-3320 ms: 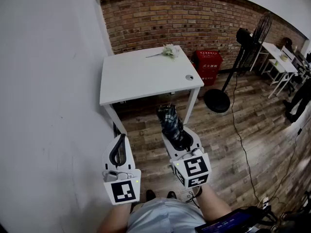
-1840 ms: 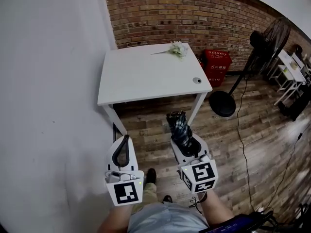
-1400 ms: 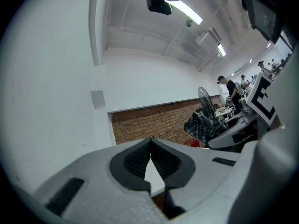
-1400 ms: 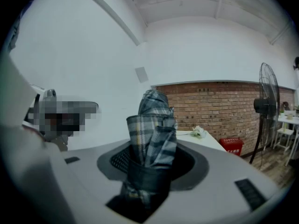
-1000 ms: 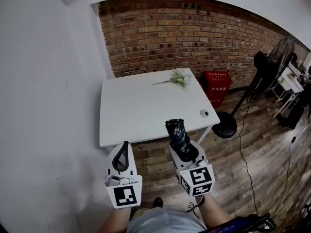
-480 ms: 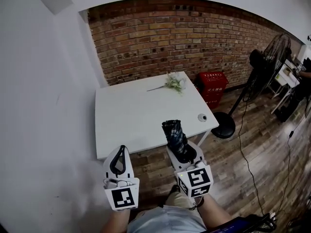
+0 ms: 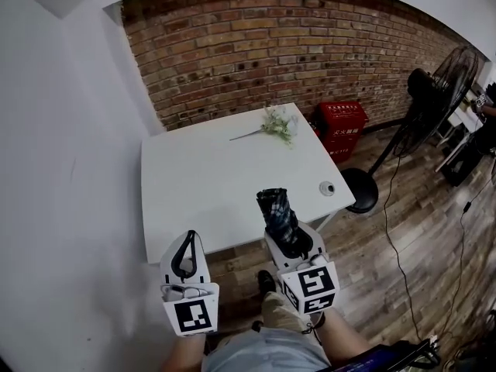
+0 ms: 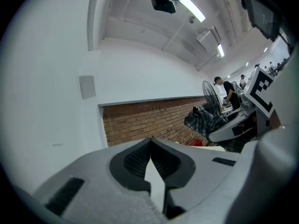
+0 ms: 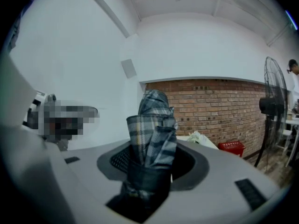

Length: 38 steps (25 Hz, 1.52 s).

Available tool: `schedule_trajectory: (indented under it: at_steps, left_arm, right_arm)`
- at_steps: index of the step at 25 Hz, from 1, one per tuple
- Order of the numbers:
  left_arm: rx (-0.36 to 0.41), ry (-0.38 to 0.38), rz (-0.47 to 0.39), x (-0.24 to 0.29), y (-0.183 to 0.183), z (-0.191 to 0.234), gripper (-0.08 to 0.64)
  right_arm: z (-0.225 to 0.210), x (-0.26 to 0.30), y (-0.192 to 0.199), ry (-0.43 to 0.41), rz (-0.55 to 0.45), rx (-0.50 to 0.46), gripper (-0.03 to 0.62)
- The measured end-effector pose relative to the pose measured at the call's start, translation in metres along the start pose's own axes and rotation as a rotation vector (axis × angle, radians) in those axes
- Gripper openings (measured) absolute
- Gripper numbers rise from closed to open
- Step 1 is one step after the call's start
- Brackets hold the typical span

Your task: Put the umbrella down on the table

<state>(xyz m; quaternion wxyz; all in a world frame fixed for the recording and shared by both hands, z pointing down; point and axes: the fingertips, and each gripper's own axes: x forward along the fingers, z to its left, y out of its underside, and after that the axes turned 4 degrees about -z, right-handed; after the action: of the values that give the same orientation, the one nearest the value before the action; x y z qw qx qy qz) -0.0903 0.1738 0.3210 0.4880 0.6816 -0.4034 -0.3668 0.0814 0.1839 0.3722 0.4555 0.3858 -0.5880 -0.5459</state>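
Where the white side wall (image 7: 62, 169) meets the red-brown brick back wall (image 7: 294, 45), a plain white rectangular desk (image 7: 209, 184) stands pushed into the corner on a floor of worn wooden planks (image 7: 418, 239). To the right of the desk stands a tall black pedestal fan (image 7: 434, 91), its round base on the planks beside the desk's right corner. A red plastic crate (image 7: 341, 122) sits on the floor against the bricks, between fan and desk.

On the desk's far side lies a small sprig of pale flowers (image 7: 277, 122), and near its right front corner there is a little round grey thing (image 7: 328, 188) that I cannot make out.

The person stands at the desk's near edge. The right gripper (image 7: 291, 235) has its fingers clenched on a folded dark plaid umbrella (image 9: 152, 125), which sticks out forward past them and is held in the air, its far end showing over the desk's near edge. The left gripper (image 7: 187, 239), just off the near left corner, has its fingers pressed together at the tips with nothing between them.
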Motion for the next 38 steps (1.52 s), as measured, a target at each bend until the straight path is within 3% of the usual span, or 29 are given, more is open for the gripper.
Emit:
schedule_trajectory:
  at_steps: [10, 20, 30, 38]
  left_arm:
    - [0.016, -0.026, 0.075, 0.109, 0.032, 0.011, 0.006]
    - [0.05, -0.098, 0.058, 0.198, 0.028, 0.03, 0.006]
    - [0.069, -0.215, -0.007, 0.213, 0.003, 0.073, 0.005]
    - [0.06, -0.258, 0.003, 0.21, 0.014, 0.113, 0.005]
  right_arm:
    - [-0.066, 0.101, 0.008, -0.038, 0.041, 0.027, 0.201]
    - [-0.117, 0.19, -0.019, -0.1, 0.008, 0.01, 0.201]
    - [-0.11, 0.237, -0.08, -0.177, -0.097, -0.067, 0.201]
    - [-0.087, 0.27, -0.087, -0.202, -0.091, -0.078, 0.201]
